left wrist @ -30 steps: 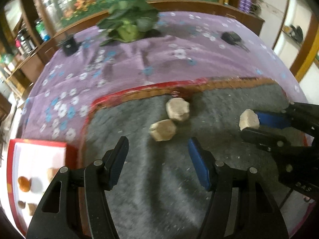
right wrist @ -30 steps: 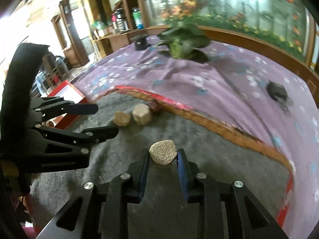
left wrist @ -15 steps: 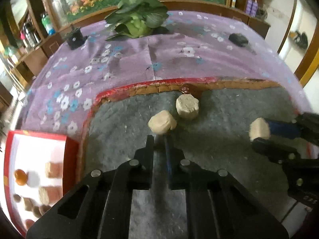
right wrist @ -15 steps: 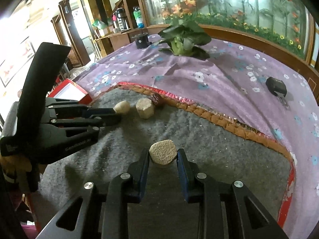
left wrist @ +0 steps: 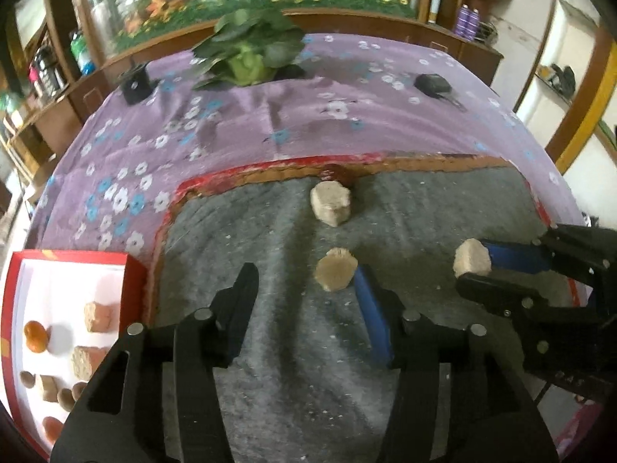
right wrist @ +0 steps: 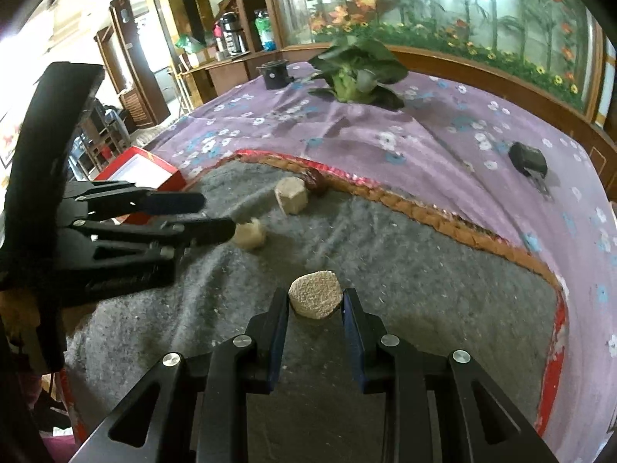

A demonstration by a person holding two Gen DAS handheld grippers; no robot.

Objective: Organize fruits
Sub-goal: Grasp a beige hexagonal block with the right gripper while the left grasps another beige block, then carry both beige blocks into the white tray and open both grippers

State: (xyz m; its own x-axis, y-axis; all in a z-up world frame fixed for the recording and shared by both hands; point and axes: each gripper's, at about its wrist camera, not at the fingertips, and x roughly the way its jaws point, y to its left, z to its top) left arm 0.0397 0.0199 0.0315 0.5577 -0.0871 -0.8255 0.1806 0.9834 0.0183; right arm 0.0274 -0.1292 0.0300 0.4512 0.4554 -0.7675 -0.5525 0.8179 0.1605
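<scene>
My left gripper [left wrist: 306, 283] is open over the grey felt mat [left wrist: 293, 366]. A beige hexagonal piece [left wrist: 334, 273] lies just inside its right finger. A second beige piece [left wrist: 331, 202] lies farther back, beside a dark red fruit [left wrist: 339, 174] at the mat's border. My right gripper [right wrist: 314, 310] is shut on a beige grainy piece [right wrist: 315, 299], also seen in the left wrist view [left wrist: 471, 258]. In the right wrist view the left gripper [right wrist: 216, 218] reaches the near beige piece [right wrist: 250, 234]. The red tray [left wrist: 15, 308] at lower left holds several fruits and beige pieces.
A leafy green vegetable [left wrist: 246, 59], a black cup [left wrist: 134, 84] and a black key fob [left wrist: 432, 85] lie on the purple flowered cloth [left wrist: 231, 127] behind the mat. A wooden cabinet rail runs along the table's far side.
My left gripper was open, shut half a second ago, and is open again, now closer to the near beige piece. My right gripper keeps its hold on its piece.
</scene>
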